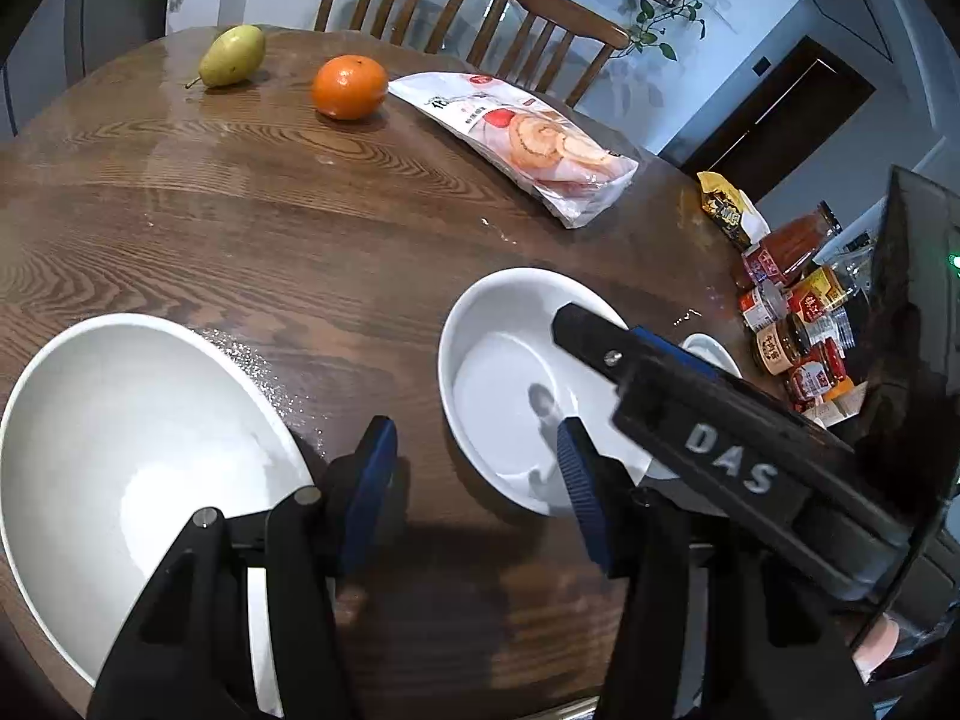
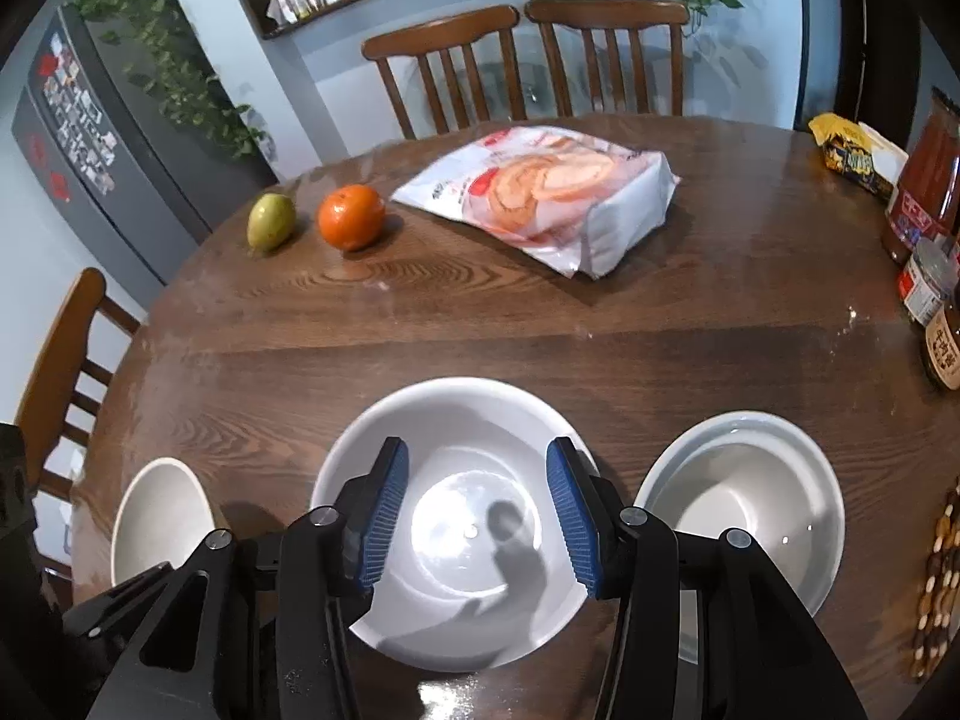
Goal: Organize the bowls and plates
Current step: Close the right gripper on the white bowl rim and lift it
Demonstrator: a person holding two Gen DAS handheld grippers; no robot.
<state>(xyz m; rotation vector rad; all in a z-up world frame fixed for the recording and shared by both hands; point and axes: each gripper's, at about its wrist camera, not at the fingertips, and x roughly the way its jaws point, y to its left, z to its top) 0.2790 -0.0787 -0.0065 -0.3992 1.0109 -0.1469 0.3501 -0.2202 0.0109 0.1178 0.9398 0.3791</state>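
In the right wrist view three white bowls sit in a row near the table's front edge: a small deep bowl (image 2: 159,516) at left, a wide shallow bowl (image 2: 456,516) in the middle, and stacked bowls (image 2: 744,504) at right. My right gripper (image 2: 477,507) is open and empty, hovering over the middle bowl. In the left wrist view my left gripper (image 1: 477,480) is open and empty between the small bowl (image 1: 120,450) at left and the wide bowl (image 1: 510,384) at right. The right gripper's body (image 1: 720,456) reaches over that wide bowl.
A pear (image 2: 271,222), an orange (image 2: 351,216) and a bag of rolls (image 2: 552,198) lie toward the far side of the wooden table (image 2: 540,342). Jars and sauce bottles (image 2: 924,228) crowd the right edge. Chairs (image 2: 528,66) stand behind.
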